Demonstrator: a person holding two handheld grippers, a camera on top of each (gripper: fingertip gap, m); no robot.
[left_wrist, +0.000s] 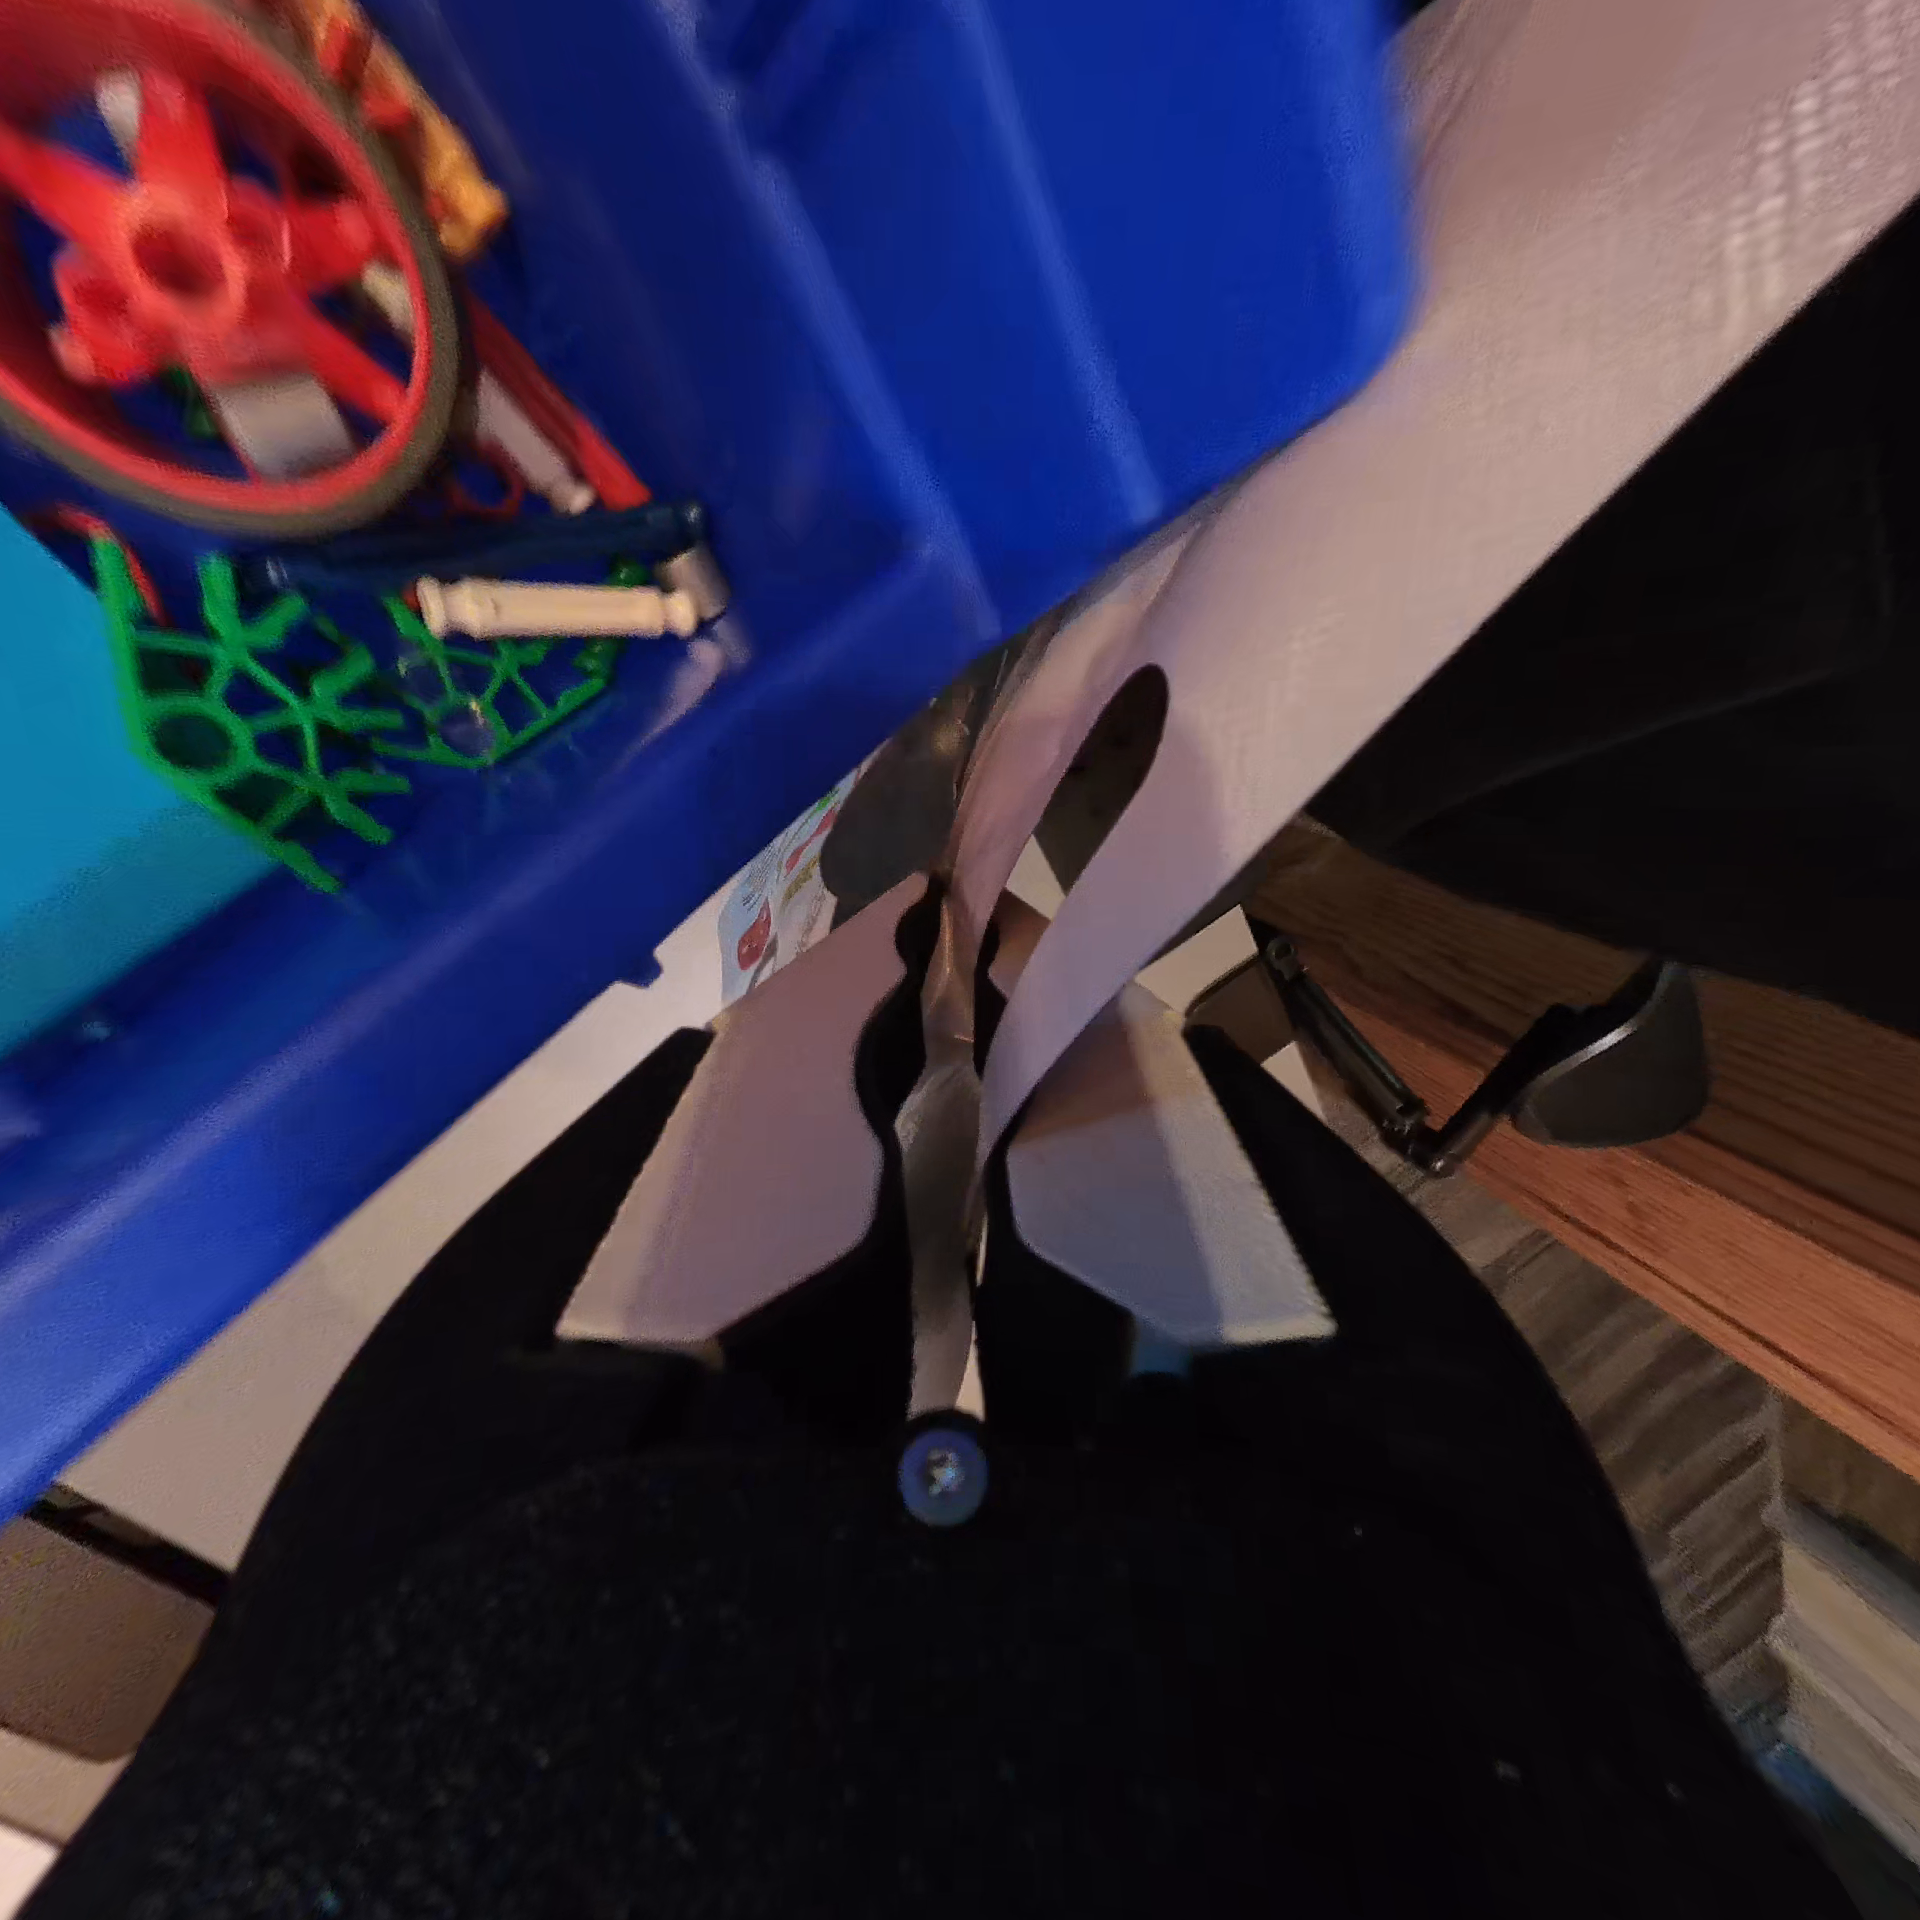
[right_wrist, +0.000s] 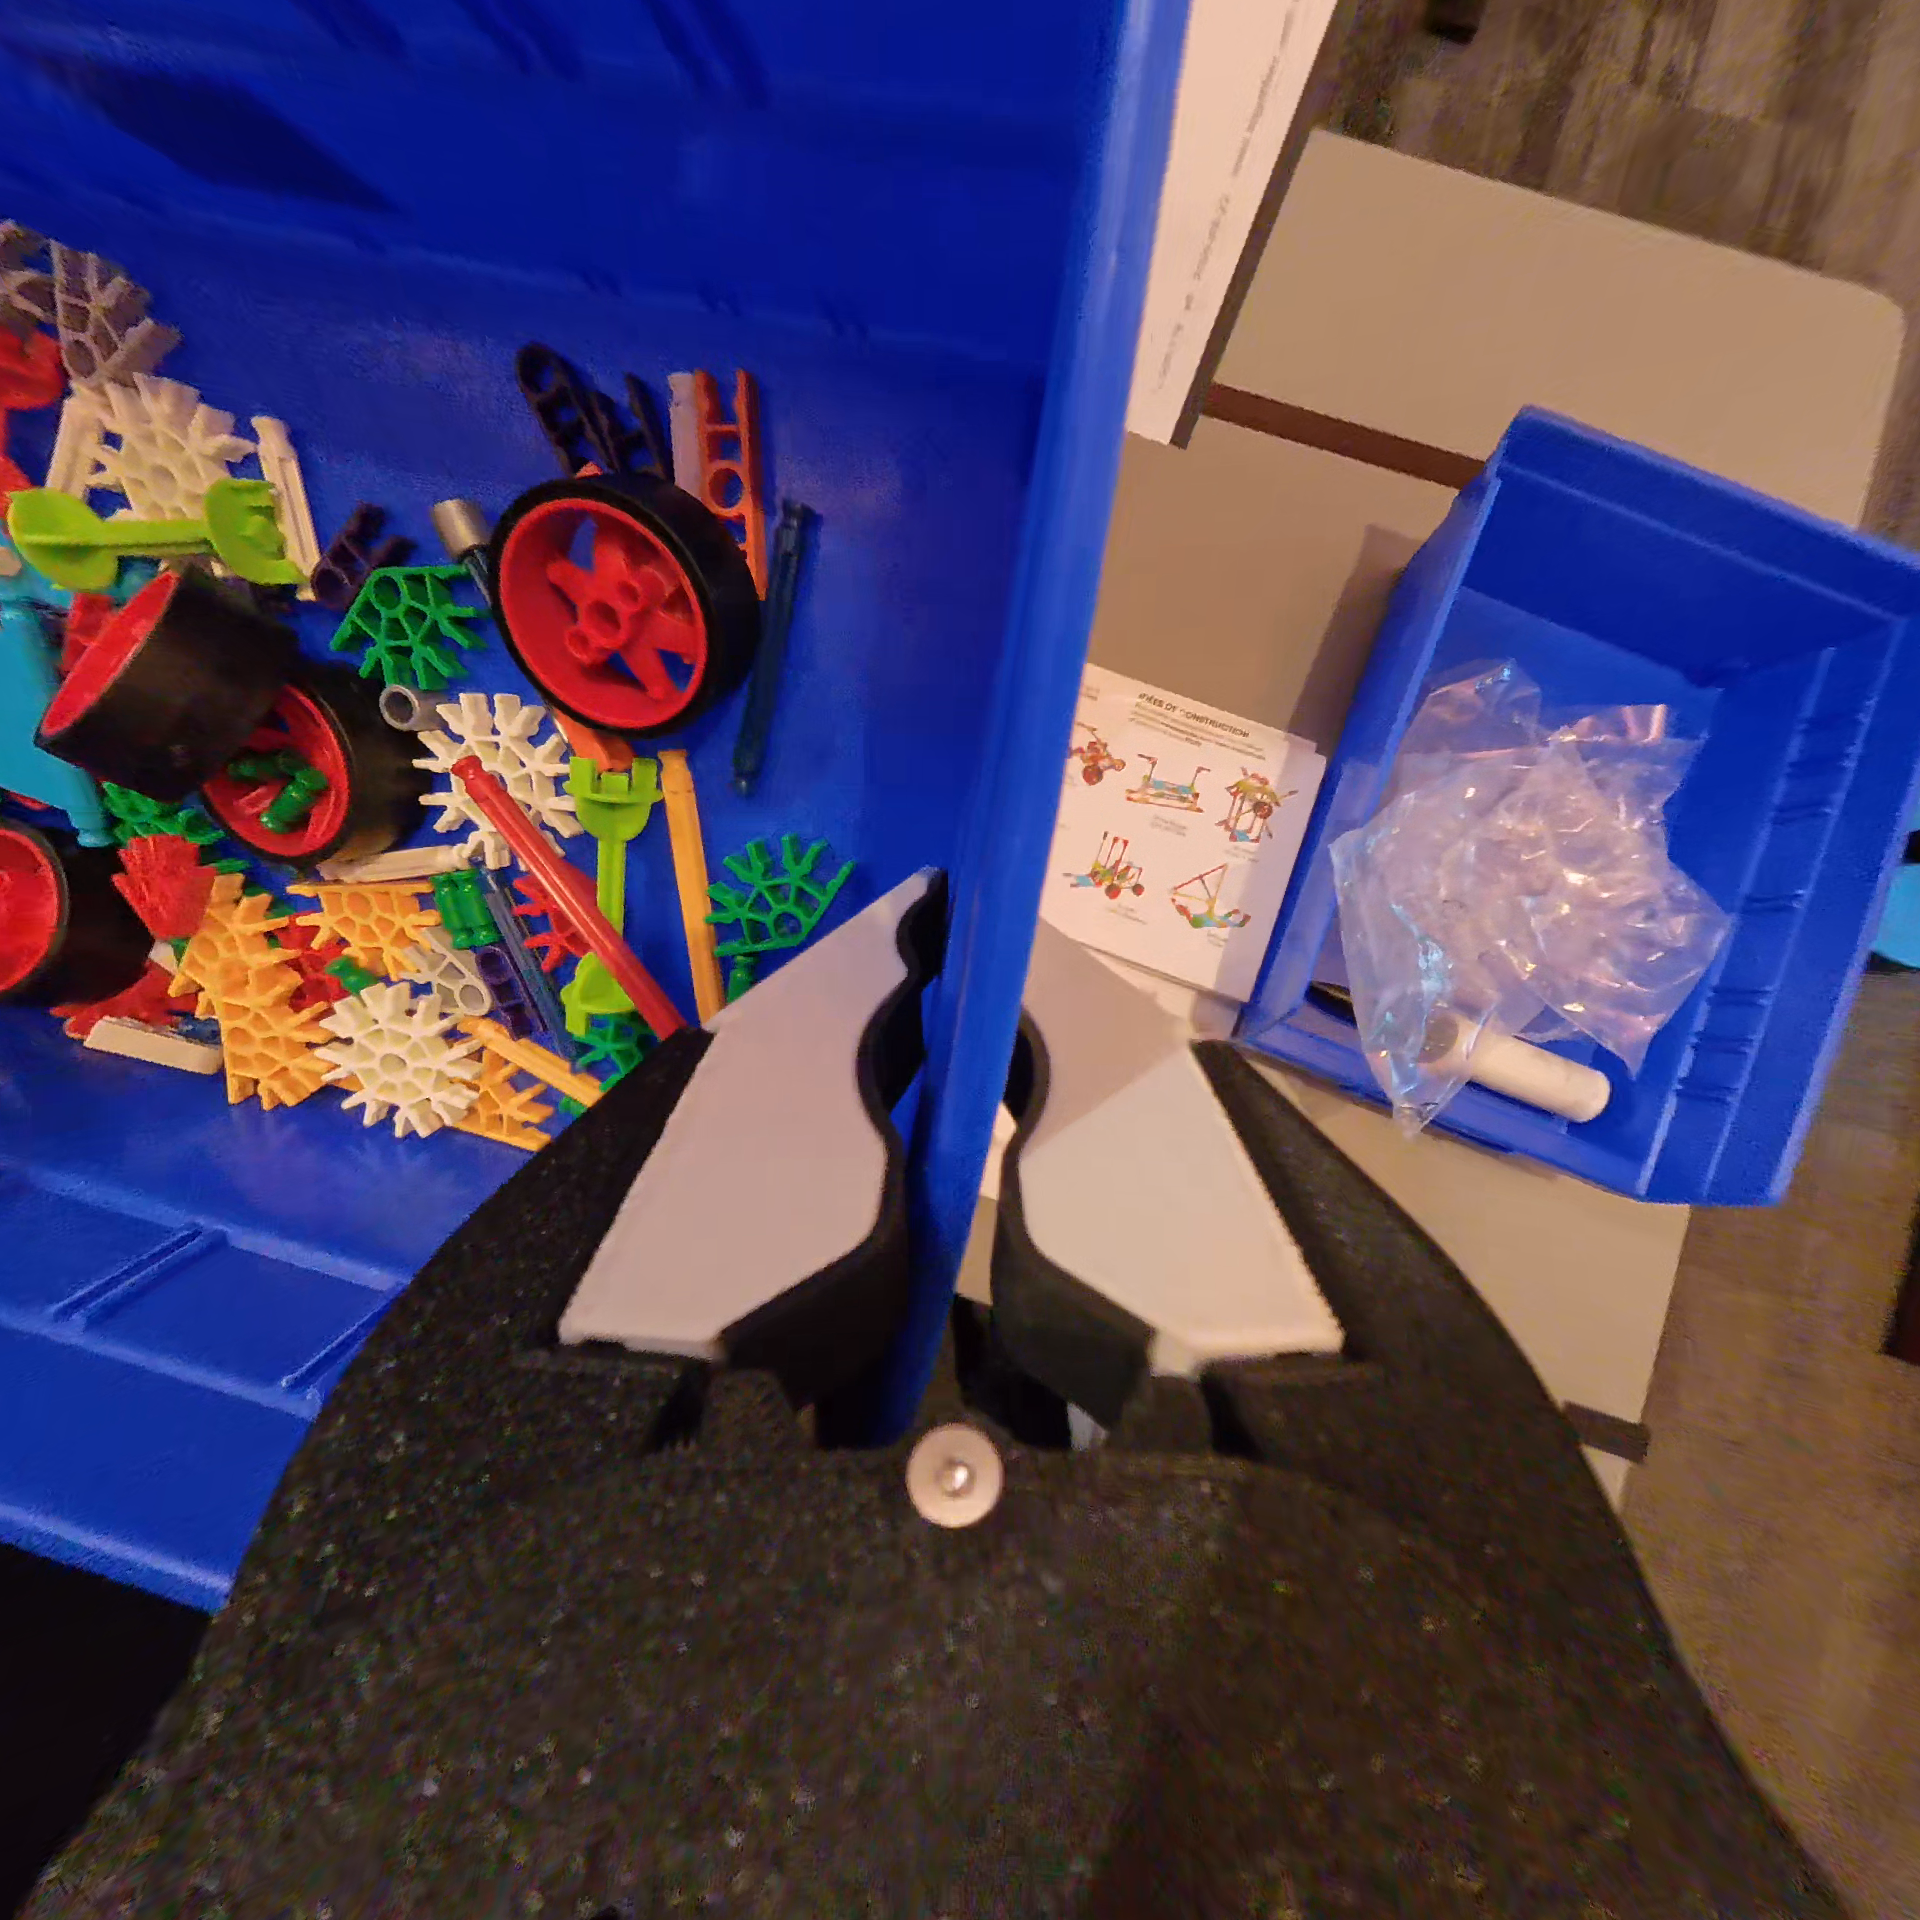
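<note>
At 12 o'clock of the right wrist view, the right gripper (right_wrist: 961, 1049) is clamped on the upright side wall of a large blue plastic bin (right_wrist: 1049, 520), 1 finger inside the wall and 1 outside, both pads pressed against it. Inside the bin, from 9 to 11 o'clock, lies a heap of construction-toy pieces: a red-hubbed wheel with a black tyre (right_wrist: 623, 608), a second such wheel (right_wrist: 166, 681) at 9 o'clock, white snowflake connectors (right_wrist: 499, 764), green connectors (right_wrist: 779, 899), yellow connectors (right_wrist: 260, 987), a red rod (right_wrist: 566, 899) and a lime green rod (right_wrist: 613, 831). Outside the wall, at 2 o'clock, a printed instruction sheet (right_wrist: 1184, 831) lies on a grey tabletop (right_wrist: 1247, 561), and just beside it at 3 o'clock sits a smaller blue bin (right_wrist: 1808, 935) holding a crumpled clear plastic bag (right_wrist: 1527, 862) and a white cylinder (right_wrist: 1538, 1081).

In the left wrist view, the left gripper (left_wrist: 956, 977) has its fingers nearly together, pinching a thin, twisted silvery-grey strip (left_wrist: 940, 1195) that runs out toward 12 o'clock; what the strip is cannot be told. A pale pink sheet (left_wrist: 1507, 468) curls up from the fingers toward 1 o'clock. The large blue bin fills 9 to 12 o'clock here, tilted in the frame, with a red wheel (left_wrist: 197, 260), green connectors (left_wrist: 239, 717) and a cream rod (left_wrist: 561, 613) inside. Wooden floor boards (left_wrist: 1662, 1195) show at 3 o'clock.
</note>
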